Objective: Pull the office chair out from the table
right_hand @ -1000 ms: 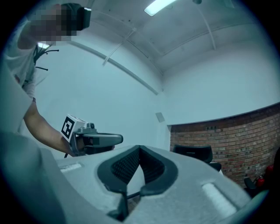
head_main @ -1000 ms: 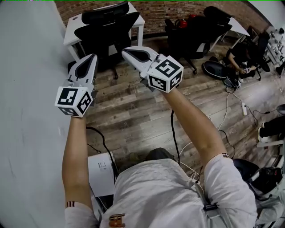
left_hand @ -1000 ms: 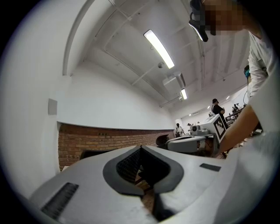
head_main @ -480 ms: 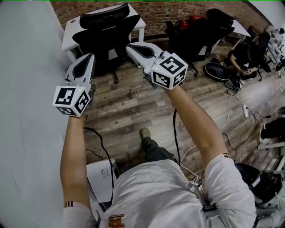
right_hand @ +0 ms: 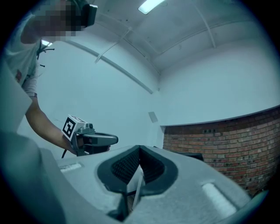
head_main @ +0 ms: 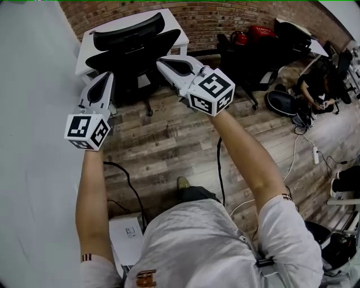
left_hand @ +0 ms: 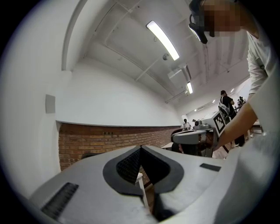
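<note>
Plainly, in the head view the office chair (head_main: pixel 135 53) is not yet out. It stands pushed in at the white bench (head_main: pixel 87 45) by the brick wall (head_main: pixel 225 17), with its black backrest towards the person. The left tool (head_main: pixel 106 75) and the right tool (head_main: pixel 159 61) are held out level at either side of that backrest, and both are closed to a slit with nothing in them. From above I cannot tell whether either tip touches the chair.

I judge the step in hand to be the reach. To do it well, both tools should open before they meet the backrest. They should then take its two side edges at the same height, so the pull comes straight back and the chair does not swivel.

The wooden floor (head_main: pixel 163 140) between chair and person is bare enough for the castors. A black cable (head_main: pixel 219 169) and a white box (head_main: pixel 126 230) lie near the person's feet, so the pull should stop short of them. The grey wall (head_main: pixel 34 84) is close on the left. The other dark chairs (head_main: pixel 253 50) on the right are well apart.

The left gripper view shows ribbed pads meeting at the tips, with brick and ceiling beyond. A dark hump low against the brick may be the chair's top.

The right gripper view shows the same closed pads with nothing between them. The left tool hangs beside it at a similar height, which suits an even two-sided grip.
</note>
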`<move>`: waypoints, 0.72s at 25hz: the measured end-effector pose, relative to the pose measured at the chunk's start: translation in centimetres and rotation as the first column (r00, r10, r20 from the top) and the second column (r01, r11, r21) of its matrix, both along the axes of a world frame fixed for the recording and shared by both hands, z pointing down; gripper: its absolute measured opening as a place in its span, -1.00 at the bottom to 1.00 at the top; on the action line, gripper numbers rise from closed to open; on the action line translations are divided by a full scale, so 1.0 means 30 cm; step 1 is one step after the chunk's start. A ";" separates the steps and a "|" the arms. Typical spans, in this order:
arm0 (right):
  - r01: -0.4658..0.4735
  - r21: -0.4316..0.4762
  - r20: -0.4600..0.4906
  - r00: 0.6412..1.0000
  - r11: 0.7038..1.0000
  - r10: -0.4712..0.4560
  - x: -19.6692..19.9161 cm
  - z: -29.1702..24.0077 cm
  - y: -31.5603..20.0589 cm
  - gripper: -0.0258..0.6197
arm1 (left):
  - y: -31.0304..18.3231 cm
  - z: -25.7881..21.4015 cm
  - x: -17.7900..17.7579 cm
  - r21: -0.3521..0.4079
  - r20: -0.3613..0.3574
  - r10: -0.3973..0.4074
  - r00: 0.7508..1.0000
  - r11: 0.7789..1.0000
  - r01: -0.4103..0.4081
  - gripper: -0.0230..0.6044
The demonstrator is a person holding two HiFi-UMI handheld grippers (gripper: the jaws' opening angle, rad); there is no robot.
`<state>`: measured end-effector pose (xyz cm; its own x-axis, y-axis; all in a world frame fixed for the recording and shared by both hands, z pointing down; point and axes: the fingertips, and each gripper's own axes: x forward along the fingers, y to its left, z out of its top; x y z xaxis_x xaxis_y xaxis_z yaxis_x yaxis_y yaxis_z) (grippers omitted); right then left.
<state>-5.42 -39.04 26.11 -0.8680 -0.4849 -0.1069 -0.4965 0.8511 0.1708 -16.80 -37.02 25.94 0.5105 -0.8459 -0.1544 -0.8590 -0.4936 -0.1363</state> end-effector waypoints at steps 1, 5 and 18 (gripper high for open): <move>0.006 0.003 -0.007 1.000 1.000 -0.006 0.003 0.002 -0.035 -0.92 | -0.034 0.000 0.001 0.001 0.003 -0.008 1.000 1.000 0.008 -0.93; 0.028 0.009 -0.023 0.999 1.000 -0.027 0.019 0.003 -0.161 -0.92 | -0.153 0.002 0.010 -0.001 0.028 -0.038 0.999 0.999 0.038 -0.93; 0.059 0.005 -0.087 0.994 0.998 -0.059 0.014 0.036 -0.444 -0.92 | -0.397 0.067 -0.047 -0.050 0.163 -0.101 0.981 0.993 0.111 -0.93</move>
<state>-5.01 -52.36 27.20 -0.9013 -0.4319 -0.0335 -0.4284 0.8770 0.2176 -18.22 -48.92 27.94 0.4318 -0.9016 -0.0262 -0.8761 -0.4123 -0.2498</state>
